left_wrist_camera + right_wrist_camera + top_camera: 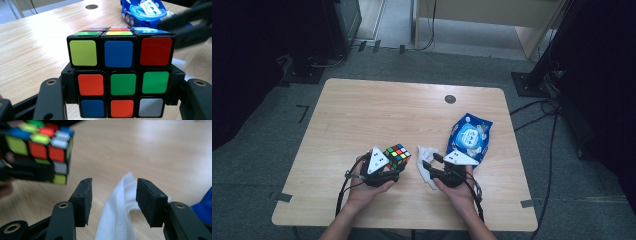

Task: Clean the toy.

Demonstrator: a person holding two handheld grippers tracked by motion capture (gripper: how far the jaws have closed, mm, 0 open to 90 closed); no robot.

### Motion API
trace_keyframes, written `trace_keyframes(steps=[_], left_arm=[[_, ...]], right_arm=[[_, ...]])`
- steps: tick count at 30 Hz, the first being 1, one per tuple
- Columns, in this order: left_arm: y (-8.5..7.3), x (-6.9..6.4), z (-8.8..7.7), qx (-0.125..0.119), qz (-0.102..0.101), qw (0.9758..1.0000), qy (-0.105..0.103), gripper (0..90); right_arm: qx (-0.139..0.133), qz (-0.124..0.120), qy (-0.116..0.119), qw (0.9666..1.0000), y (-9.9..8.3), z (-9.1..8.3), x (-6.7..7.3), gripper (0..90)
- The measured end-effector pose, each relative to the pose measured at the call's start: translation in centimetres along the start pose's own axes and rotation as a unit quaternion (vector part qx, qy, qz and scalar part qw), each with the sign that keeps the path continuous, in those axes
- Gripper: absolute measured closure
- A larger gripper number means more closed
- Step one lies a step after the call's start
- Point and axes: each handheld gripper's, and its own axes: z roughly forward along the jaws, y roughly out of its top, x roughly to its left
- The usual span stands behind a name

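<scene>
Table point(362, 115) from above is carrying both grippers near its front edge, the left gripper point(396, 161) pinching a puzzle cube point(397, 155), the right gripper point(430, 162) hanging over a white tissue point(426, 152) beside a blue snack bag point(469, 136). Left gripper view is showing the cube point(120, 72) clamped by its lower layers, lifted off the wood. Right gripper view is showing spread pads point(83, 200) flanking the tissue point(117, 212), not pressing it.

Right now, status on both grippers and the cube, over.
Left gripper shut on the puzzle cube, held above the table. Right gripper open, white tissue between its jaws, not pinched. Blue snack bag beside it, not in the way.
</scene>
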Motion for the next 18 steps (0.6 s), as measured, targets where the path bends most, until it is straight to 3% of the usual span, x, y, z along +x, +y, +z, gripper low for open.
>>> trace_keyframes(steps=[3,6,11,14,18], left_arm=[[0.0,0.2,-0.1,0.0,-0.002,1.0,0.0,34.0],[0.1,0.1,-0.1,0.0,-0.002,1.0,0.0,34.0],[0.0,0.1,-0.2,0.002,0.001,1.0,-0.003,34.0],[-0.1,0.1,-0.1,0.004,0.002,1.0,-0.005,34.0],[-0.2,-0.1,0.1,0.005,0.004,0.9999,-0.009,34.0]], right_arm=[[-0.004,-0.006,-0.003,1.0,0.5,0.1,-0.6,42.0],[0.03,-0.022,-0.002,0.9993,0.6,1.8,-1.0,36.1],[0.068,-0.038,0.003,0.997,-0.3,4.4,-0.7,36.5],[0.117,-0.045,-0.029,0.9917,-1.1,5.4,-0.9,41.4],[0.128,-0.032,-0.029,0.9908,-1.2,5.1,-1.4,60.3]])
